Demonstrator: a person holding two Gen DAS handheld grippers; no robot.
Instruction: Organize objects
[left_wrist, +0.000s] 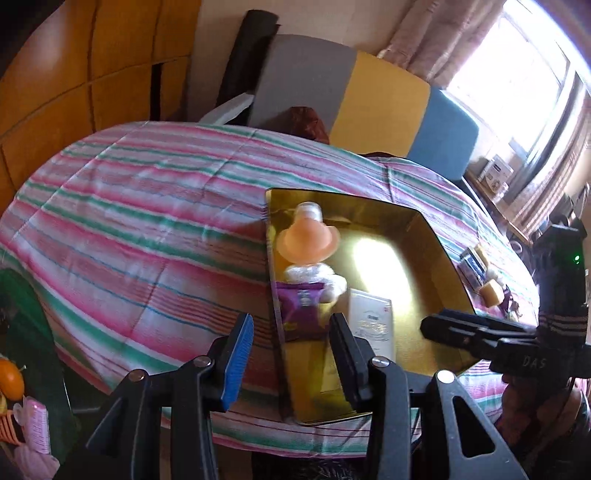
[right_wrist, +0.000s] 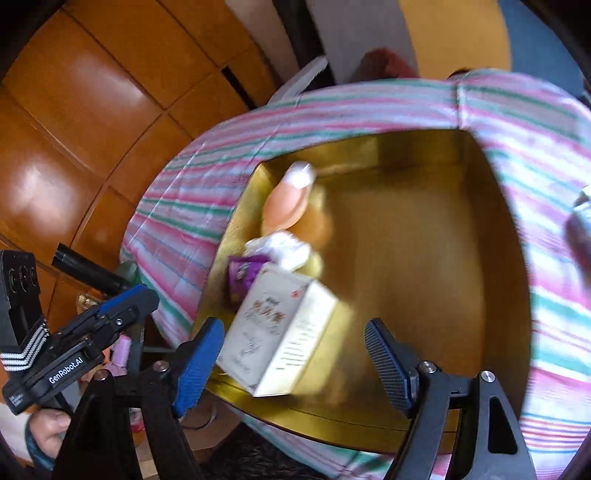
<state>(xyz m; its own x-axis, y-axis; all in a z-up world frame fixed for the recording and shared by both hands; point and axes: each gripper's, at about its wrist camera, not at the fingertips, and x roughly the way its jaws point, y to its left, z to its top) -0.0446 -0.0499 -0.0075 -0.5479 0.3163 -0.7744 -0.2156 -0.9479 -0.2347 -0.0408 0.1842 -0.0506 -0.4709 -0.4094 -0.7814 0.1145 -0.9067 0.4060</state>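
A gold box (left_wrist: 424, 229) lies open on the striped cloth. Along its left side sit an orange bottle (left_wrist: 308, 240), a white plastic wad (left_wrist: 314, 275), a purple packet (left_wrist: 301, 306) and a white carton (left_wrist: 371, 325). My left gripper (left_wrist: 291, 354) hovers open over the box's near left edge, with nothing between its fingers. In the right wrist view the white carton (right_wrist: 277, 332) rests tilted in the gold box (right_wrist: 424, 258), between the spread fingers of my right gripper (right_wrist: 295, 362). The right pad stands clear of it. The purple packet (right_wrist: 243, 273) and orange bottle (right_wrist: 286, 203) lie beyond.
A blue packet (left_wrist: 474, 266) and a yellow block (left_wrist: 493, 291) lie on the striped cloth (left_wrist: 147, 221) right of the box. Grey, yellow and blue cushions (left_wrist: 380, 99) stand behind. Wooden panels (right_wrist: 92, 110) rise at the left. An orange fruit (left_wrist: 11, 376) sits low at the left.
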